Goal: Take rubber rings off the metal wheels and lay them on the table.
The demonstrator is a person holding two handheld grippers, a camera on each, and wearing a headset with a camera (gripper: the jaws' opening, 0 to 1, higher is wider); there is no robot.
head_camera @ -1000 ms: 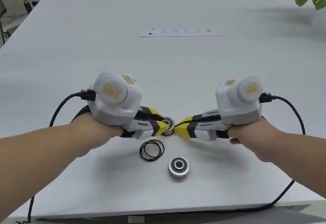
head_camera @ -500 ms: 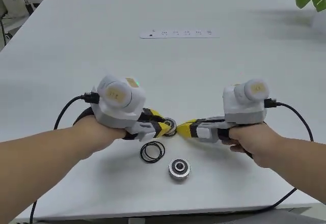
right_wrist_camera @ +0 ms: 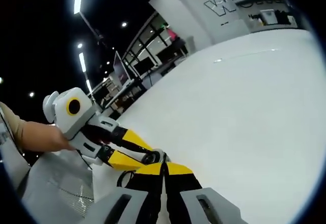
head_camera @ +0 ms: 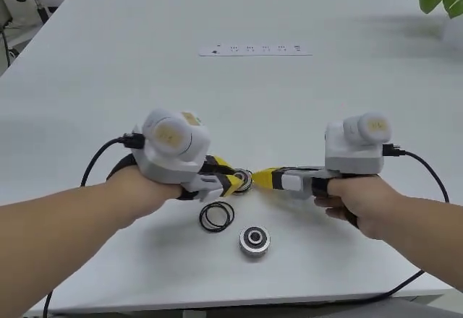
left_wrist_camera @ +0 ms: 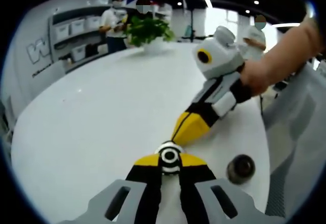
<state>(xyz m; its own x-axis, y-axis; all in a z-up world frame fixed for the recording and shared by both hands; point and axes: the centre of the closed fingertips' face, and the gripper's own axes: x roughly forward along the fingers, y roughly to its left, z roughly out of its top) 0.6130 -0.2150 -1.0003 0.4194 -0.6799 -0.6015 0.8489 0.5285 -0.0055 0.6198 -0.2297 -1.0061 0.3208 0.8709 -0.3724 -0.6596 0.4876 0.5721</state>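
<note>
Stripping step in hand: left tool (head_camera: 236, 181) clenches a metal wheel (head_camera: 244, 179); right tool (head_camera: 258, 178), jaws closed, meets the wheel's right rim and must next tug rightward

One small metal wheel (head_camera: 244, 179) sits off the table (head_camera: 145, 58), pinched between the left gripper (head_camera: 237, 181) yellow jaw tips; thin black rubber rings (head_camera: 216, 215) lie flat and overlapping on the tabletop near it, with a second wheel (head_camera: 255, 238) flat just beside them, dark band round its rim.
</note>
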